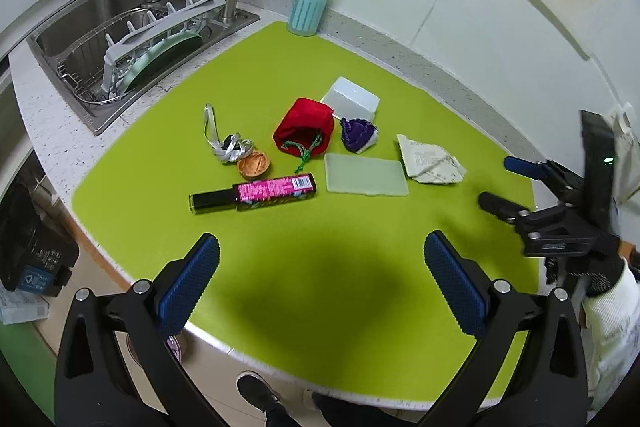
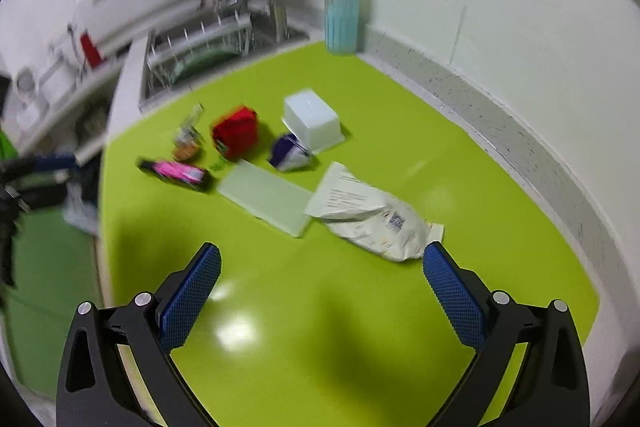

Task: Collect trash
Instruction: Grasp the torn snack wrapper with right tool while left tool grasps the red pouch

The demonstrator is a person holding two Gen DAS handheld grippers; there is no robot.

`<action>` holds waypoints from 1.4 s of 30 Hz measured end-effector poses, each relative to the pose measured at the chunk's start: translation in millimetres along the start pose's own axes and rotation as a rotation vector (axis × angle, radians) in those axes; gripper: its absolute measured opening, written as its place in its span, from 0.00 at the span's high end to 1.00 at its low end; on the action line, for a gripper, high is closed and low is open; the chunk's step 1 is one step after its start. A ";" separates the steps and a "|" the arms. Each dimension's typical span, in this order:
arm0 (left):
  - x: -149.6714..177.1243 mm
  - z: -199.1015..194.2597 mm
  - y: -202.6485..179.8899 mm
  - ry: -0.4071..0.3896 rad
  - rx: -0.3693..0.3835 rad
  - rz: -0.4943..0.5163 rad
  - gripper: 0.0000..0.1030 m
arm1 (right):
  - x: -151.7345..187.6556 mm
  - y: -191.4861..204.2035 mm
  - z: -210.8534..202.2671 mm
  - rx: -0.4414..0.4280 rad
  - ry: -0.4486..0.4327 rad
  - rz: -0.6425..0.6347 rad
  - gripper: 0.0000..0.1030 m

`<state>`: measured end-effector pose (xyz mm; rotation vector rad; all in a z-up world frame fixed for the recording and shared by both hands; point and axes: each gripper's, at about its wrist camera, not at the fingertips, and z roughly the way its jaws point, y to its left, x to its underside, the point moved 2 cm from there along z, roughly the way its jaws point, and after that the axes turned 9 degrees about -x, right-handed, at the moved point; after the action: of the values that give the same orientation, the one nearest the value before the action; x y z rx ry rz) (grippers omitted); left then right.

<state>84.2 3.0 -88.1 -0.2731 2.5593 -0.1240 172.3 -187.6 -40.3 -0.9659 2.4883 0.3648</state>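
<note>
Both the left tongs (image 1: 322, 255) and right tongs (image 2: 322, 267) hang released, grasping nothing, above the green desk (image 1: 360, 267). The crumpled white wrapper (image 2: 372, 215) lies just ahead of the right tongs, beside a pale flat lid (image 2: 266, 203).

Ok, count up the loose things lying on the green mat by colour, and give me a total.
Red: 1, pouch
Purple: 1, crumpled wrapper
White or clear: 3, box, flat lid, paper wrapper
Black and pink: 1, tube
Silver: 1, ribbon
Brown: 1, shell
Total: 8
</note>
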 end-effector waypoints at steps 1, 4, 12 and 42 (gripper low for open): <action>-2.2 3.9 0.3 0.003 -0.003 -0.011 0.03 | -1.9 -5.6 8.4 -0.002 0.024 -0.019 0.06; -4.9 16.3 1.1 0.018 -0.010 -0.036 0.03 | -5.5 -19.0 33.3 -0.009 0.087 -0.071 0.06; -3.9 40.2 3.3 0.058 -0.032 -0.073 0.03 | -12.1 -31.1 83.0 -0.016 0.187 -0.246 0.06; -59.4 89.5 -7.0 0.072 -0.025 0.014 0.03 | -12.1 -49.7 24.4 -0.056 0.095 0.058 0.87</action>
<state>182.8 6.4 -131.3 -0.2649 2.6348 -0.0981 221.9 -206.9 -59.6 -0.9553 2.6095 0.4184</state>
